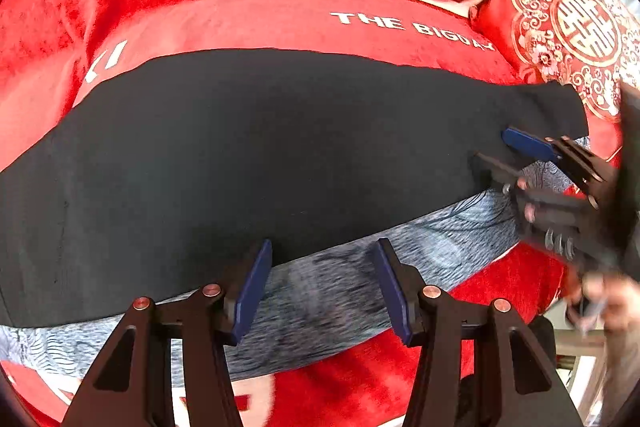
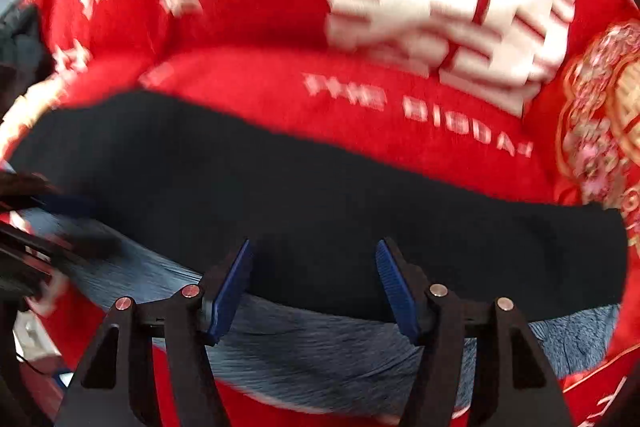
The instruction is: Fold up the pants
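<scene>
Red blanket (image 1: 256, 23) w/ white "THE BIG DAY", black pants (image 1: 248, 155)

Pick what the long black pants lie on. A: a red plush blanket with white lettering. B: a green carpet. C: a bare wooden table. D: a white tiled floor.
A: the long black pants stretch across a red plush blanket with white lettering, with a grey patterned cloth along their near edge.

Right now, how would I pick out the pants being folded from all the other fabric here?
Start from the red blanket with big white characters and the words THE BIG DAY. Across it, below that lettering, lies a long dark band: the pants. They are plain and near black, unlike the blue-grey patterned cloth showing along their near edge and the red embroidered cushion at the right.
</scene>
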The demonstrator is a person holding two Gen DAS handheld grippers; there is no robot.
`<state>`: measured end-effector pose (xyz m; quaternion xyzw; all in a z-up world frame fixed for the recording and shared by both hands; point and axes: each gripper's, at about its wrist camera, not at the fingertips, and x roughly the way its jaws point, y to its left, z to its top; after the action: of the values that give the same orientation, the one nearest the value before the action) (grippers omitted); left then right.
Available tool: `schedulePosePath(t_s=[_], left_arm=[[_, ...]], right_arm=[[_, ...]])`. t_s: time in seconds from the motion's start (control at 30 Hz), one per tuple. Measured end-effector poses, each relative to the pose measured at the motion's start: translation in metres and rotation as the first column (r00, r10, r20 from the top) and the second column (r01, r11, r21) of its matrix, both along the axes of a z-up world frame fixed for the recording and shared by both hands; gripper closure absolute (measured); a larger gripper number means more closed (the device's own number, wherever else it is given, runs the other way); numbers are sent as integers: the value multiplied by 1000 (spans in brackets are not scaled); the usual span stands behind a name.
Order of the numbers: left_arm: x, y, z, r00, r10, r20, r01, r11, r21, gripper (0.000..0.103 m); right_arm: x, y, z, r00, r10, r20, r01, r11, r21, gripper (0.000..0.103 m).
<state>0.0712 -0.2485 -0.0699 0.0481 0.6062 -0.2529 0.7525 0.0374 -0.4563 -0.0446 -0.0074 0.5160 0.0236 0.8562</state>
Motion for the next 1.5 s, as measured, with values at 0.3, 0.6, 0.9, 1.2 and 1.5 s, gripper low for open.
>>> schedulePosePath(t_s=[0.3, 0.6, 0.9, 1.2, 1.5], left_arm=[[-12, -15, 1, 997, -51, 66, 45, 996, 81, 37], [-4, 1, 5, 999, -14, 44, 12, 999, 45, 37], [69, 44, -7, 986, 166, -27, -166, 986, -23, 37], [49, 159, -3, 982, 182, 45, -184, 982, 44, 37], [88, 153, 6, 971, 237, 43, -233, 969, -87, 37]], right_arm=[[-9, -203, -4, 927, -374, -9, 373, 923, 98, 87], [-9, -169, 3, 909, -402, 109, 413, 904, -108, 21], [53, 4, 44, 987, -68, 147, 56, 995, 83, 20], [75, 82, -3, 1000, -18, -11, 17, 999, -41, 19], [164, 189, 10, 968, 239, -77, -227, 964, 139, 19]])
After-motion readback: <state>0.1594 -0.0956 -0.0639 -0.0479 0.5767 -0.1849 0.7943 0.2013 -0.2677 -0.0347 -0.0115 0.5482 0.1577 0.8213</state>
